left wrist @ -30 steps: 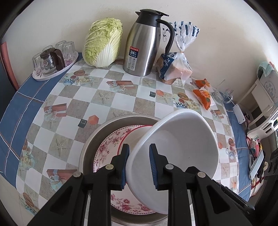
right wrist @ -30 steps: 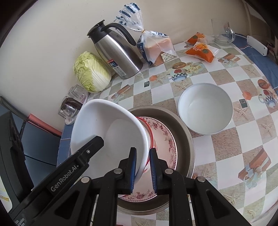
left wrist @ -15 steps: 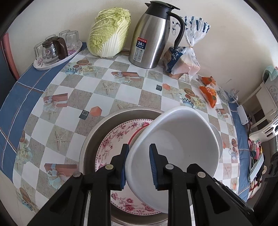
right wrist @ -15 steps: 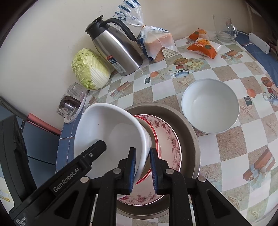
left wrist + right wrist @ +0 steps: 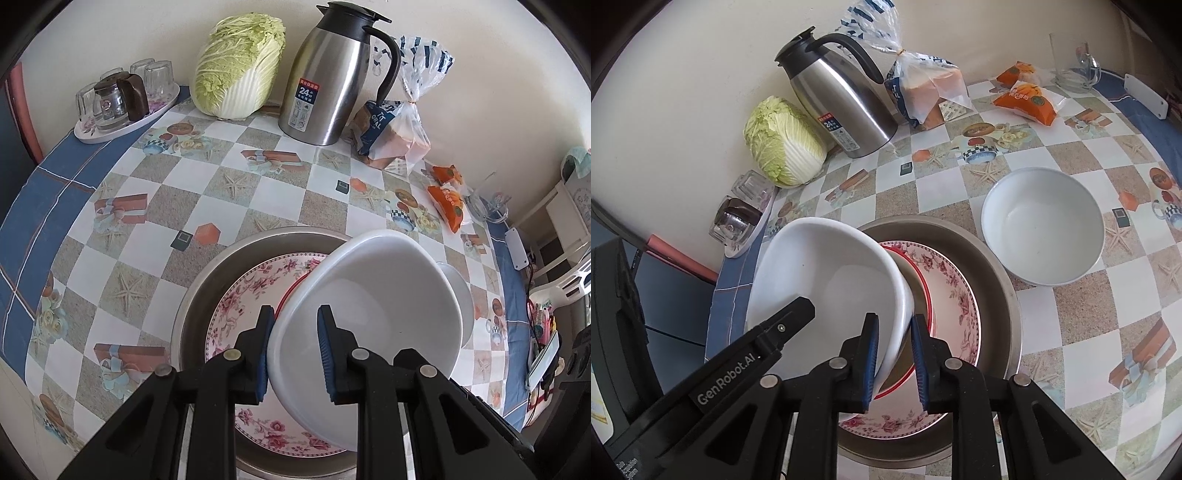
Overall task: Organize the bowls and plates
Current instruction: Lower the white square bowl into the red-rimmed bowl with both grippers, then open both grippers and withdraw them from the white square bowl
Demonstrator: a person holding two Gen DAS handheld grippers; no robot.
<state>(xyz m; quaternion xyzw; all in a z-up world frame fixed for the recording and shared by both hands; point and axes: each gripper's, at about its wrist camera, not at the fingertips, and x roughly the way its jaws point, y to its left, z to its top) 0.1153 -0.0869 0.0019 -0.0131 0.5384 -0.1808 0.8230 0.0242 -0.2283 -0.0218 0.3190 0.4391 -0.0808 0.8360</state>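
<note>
Clearly both tools grip the same large white bowl, one on each side of its rim. From the left wrist view, the left gripper has its blue-padded fingers narrowly apart with the bowl's near-left rim clamped between them, one pad outside the wall and one inside. From the right wrist view, the right gripper pinches the bowl's near-right rim the same way, its pads spread just wide enough for the wall; the left tool's black arm reaches into the bowl from the near left.

The bowl is tilted, its opening turned up and toward the left gripper's camera, and it hangs over a metal basin on the checked tablecloth. Inside the basin lies a flowered plate with a red-rimmed dish on top of it; whether the held bowl touches that dish cannot be told. A second white bowl sits upright on the cloth just to the right of the basin, almost touching its rim.

Along the far wall stand a napa cabbage, a steel thermos jug and a bagged loaf, with orange snack packets and a glass mug farther right. A tray of glasses sits at the far left
</note>
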